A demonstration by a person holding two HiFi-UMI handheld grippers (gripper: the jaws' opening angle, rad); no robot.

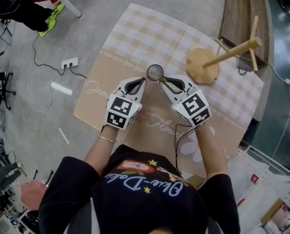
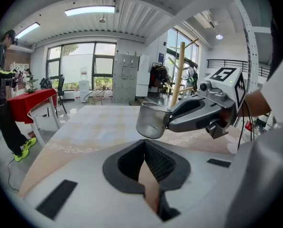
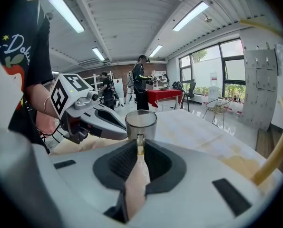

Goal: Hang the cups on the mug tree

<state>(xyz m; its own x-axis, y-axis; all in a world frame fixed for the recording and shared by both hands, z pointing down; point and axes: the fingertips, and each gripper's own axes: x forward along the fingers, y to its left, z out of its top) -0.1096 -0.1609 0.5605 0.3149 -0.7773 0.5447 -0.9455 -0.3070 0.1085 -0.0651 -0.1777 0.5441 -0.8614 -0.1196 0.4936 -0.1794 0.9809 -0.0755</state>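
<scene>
A small metal cup [image 1: 155,72] hangs above the checked tablecloth, between my two grippers. My right gripper [image 1: 161,80] is shut on the cup's handle; in the right gripper view the thin handle [image 3: 140,144] is pinched between the pads and the cup [image 3: 141,122] stands upright beyond them. My left gripper [image 1: 145,80] is shut with nothing in it, its tip right beside the cup's left side; in the left gripper view the cup [image 2: 153,120] floats just past its closed jaws. The wooden mug tree [image 1: 218,57] stands to the right, its pegs bare.
The table [image 1: 149,33] carries a beige checked cloth with script lettering. A wooden bench [image 1: 240,13] lies behind the tree. On the floor to the left are a power strip [image 1: 69,62] and cables. People stand by a red-covered table [image 3: 162,96] farther off.
</scene>
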